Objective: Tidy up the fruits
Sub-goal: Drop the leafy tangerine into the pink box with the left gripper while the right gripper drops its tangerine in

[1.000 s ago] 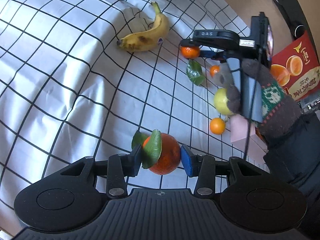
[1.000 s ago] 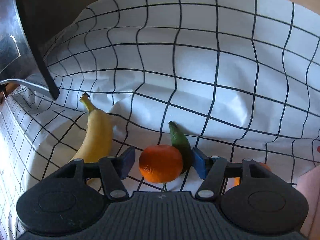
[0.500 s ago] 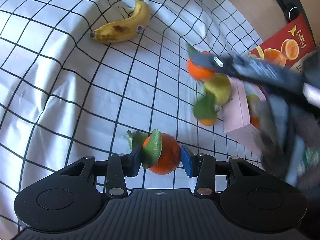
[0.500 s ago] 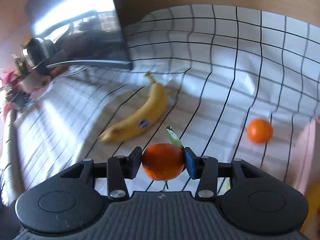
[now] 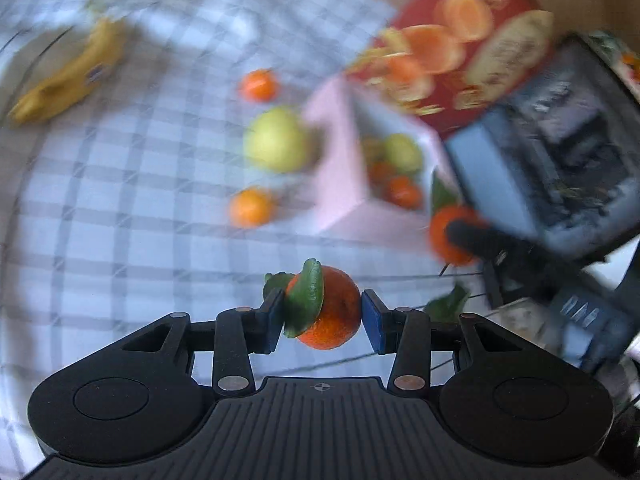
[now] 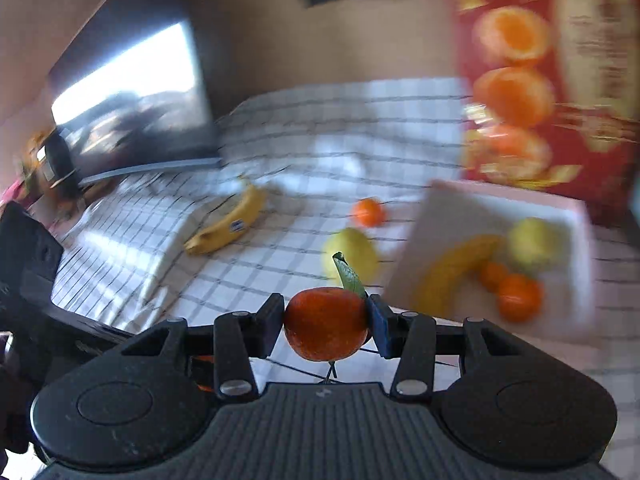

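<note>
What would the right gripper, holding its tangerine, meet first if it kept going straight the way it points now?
Probably the yellow-green pear on the checked cloth, which sits directly beyond the right gripper and its tangerine. The pink box lies just right. Blur makes depth uncertain.

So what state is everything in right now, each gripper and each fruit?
left gripper: shut on leafy tangerine, lifted
right gripper: shut on second tangerine, lifted
pink box: open, holds fruit
loose banana: lying on cloth
pear: on cloth beside box

Banana left of box w/ fruit inside.
</note>
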Demonstrator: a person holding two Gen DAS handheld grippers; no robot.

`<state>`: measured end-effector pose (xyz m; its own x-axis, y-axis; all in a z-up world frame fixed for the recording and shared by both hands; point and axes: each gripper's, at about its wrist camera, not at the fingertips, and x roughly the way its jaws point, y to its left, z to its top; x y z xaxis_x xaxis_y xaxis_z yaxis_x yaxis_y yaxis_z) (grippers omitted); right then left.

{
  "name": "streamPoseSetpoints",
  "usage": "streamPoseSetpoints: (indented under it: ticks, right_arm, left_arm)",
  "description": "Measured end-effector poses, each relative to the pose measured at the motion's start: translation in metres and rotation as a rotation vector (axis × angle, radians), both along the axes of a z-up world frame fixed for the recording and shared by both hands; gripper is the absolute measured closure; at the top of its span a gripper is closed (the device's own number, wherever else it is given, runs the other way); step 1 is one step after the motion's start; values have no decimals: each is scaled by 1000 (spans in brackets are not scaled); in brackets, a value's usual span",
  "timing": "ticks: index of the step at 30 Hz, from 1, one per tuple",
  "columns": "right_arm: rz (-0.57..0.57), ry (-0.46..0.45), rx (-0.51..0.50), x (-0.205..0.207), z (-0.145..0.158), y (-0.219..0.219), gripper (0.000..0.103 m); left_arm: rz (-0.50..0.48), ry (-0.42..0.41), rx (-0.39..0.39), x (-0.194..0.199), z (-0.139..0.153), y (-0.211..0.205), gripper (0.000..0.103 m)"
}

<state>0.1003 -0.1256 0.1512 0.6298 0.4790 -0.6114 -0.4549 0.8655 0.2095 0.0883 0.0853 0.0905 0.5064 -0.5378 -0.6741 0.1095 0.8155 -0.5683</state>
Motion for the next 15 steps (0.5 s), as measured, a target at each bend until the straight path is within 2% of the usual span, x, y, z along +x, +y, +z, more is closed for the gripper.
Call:
streamPoseSetpoints:
  ticks: [4,8,11,15]
  right_arm:
    - [-119,-55,1,-20,9,-47,58]
    - [-232,-67,30,-36,11,-91,58]
    - [-304,-64,45,-45,6,-113,58]
    - [-371,-47,56,-53,-4,-128,58]
  left_arm:
    - [-75,-147,-43,26,49,-33,57]
    - [-107,-256,-12,62,86,-73,57]
    - [-141,-222,-3,104,77,-105,57]
    - [-179,-154,130,141,34,-149,57]
